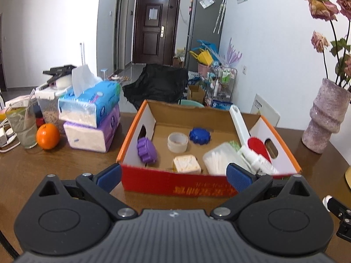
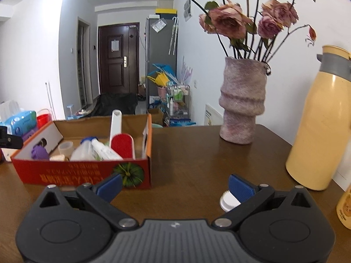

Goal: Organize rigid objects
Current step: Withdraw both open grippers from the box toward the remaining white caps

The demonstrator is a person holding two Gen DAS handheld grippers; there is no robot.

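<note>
Looking mostly done: the cardboard box [image 1: 175, 180] is already holding the purple gear [image 1: 146, 149], blue gear [image 1: 199, 136], tape roll [image 1: 177, 141], lint brush [image 1: 241, 127] and cotton swab case [image 1: 221, 160]. Both the left gripper [image 1: 174, 175] and right gripper [image 2: 175, 185] are hovering spread wide, carrying nothing. A white cap [image 2: 228, 201] is sitting on the table [image 2: 197, 153] beside the right gripper's fingers, likely the remaining item.

Left gripper [image 1: 174, 176]: black plastic body, ribbed grey centre plate bearing a small silver emblem, two round discs either side, silver pivot screws on angled black linkages, blue ribbed fingertip pads [image 1: 238, 178]. Right gripper [image 2: 175, 186]: identical build, with blue ribbed pads [image 2: 241, 188].
</note>
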